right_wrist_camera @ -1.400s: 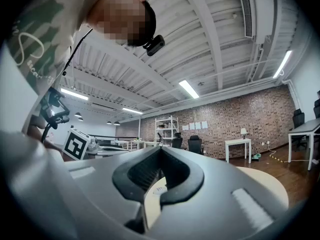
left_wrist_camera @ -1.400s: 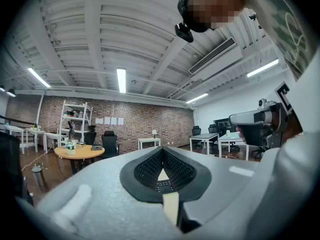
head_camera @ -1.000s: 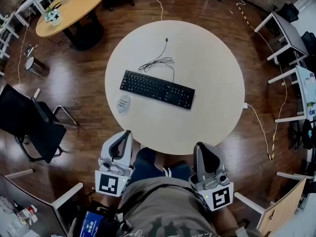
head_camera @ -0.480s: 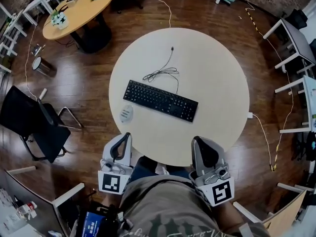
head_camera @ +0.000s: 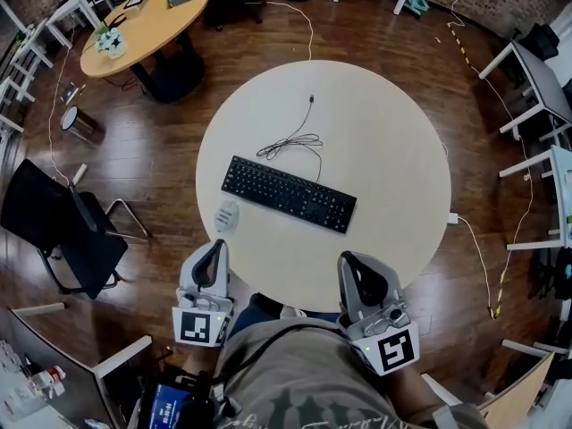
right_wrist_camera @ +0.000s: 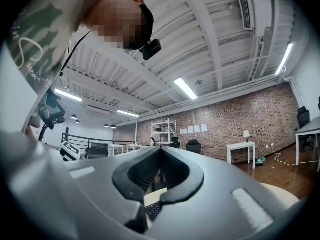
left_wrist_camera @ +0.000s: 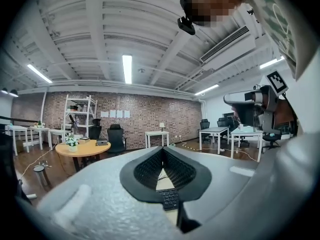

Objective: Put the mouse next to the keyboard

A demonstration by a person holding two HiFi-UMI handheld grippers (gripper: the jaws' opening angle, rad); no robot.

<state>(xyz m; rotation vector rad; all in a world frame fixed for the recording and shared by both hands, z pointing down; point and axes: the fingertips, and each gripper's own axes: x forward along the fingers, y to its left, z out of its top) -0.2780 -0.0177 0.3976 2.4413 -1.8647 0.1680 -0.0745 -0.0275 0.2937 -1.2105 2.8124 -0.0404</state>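
Two grippers: both held at table's near rim, well apart, touching nothing.
L gripper (head_camera: 215, 247): jaws closed tip to tip, nothing between; tip near mouse, not touching it.
R gripper (head_camera: 348, 260): jaws closed too, empty; tip over table's rim.
Mouse (head_camera: 227, 214): pale, on round table (head_camera: 393, 141) by front-left rim, just beside keyboard's left end w/ small gap.
Keyboard (head_camera: 288, 194): black, mid-table, lying at a slant.
Cable (head_camera: 290, 139): dark, loosely coiled behind keyboard, plug end trailing toward far side.
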